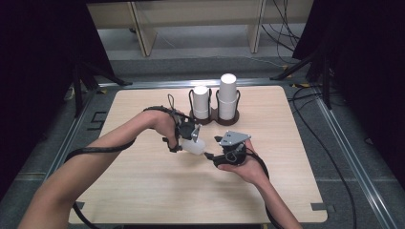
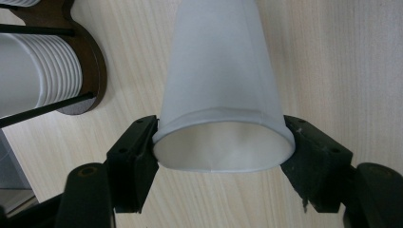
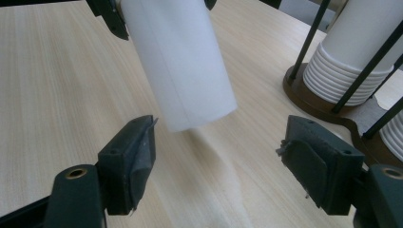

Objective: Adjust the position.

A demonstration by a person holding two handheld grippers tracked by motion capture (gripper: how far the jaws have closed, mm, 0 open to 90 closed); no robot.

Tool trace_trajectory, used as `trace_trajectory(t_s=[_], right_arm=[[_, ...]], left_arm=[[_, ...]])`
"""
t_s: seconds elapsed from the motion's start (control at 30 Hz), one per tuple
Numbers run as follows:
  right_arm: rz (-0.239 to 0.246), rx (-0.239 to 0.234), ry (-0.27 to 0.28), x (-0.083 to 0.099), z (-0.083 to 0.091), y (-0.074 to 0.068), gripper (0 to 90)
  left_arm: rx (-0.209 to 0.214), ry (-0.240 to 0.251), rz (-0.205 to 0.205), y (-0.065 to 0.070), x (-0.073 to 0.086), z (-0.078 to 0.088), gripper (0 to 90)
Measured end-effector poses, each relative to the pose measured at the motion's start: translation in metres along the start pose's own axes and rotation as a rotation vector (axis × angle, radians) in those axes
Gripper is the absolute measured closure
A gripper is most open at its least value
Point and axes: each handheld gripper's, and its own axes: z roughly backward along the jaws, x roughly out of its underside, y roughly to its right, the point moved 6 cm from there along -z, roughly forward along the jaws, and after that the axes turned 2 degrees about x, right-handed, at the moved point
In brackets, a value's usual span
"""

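Hovering over the middle of the desk (image 1: 143, 191), a white paper cup (image 2: 218, 90) is clamped at its rim by the left gripper (image 2: 223, 156). The right gripper (image 3: 218, 161) faces its closed bottom, jaws apart and empty (not touching). Behind stand two cup stacks in a wooden holder (image 1: 213, 117). The handover or separation seems still ahead.

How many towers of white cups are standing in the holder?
2: a shorter stack on the left of the brown holder, a taller stack on the right. One more cup is in the left gripper.
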Motion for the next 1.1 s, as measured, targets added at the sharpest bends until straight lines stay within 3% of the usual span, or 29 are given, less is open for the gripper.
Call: trace_trajectory(t_s=[0.37, 0.4, 0.8, 0.83, 1.0, 1.1], right_arm=[[0.021, -0.002, 0.005, -0.003, -0.004, -0.002, 27.3], [0.005, -0.009, 0.003, -0.003, -0.005, -0.003, 27.3], [0.043, -0.025, 0.009, -0.006, -0.009, -0.007, 27.4], [0.011, -0.027, 0.001, -0.005, -0.008, -0.010, 27.3], [0.043, -0.038, 0.009, -0.007, -0.011, -0.011, 27.4], [0.052, -0.040, 0.014, -0.007, -0.013, -0.011, 27.4]], left_arm=[[0.022, -0.026, -0.029, 0.001, -0.002, 0.002, 31.0], [0.025, -0.029, -0.033, 0.001, -0.003, 0.002, 31.0], [0.043, -0.051, -0.061, 0.002, -0.005, 0.003, 31.0], [0.045, -0.053, -0.065, 0.002, -0.005, 0.003, 31.0], [0.054, -0.077, -0.095, 0.001, -0.005, 0.005, 31.0], [0.058, -0.064, -0.087, 0.002, -0.006, 0.005, 31.0]])
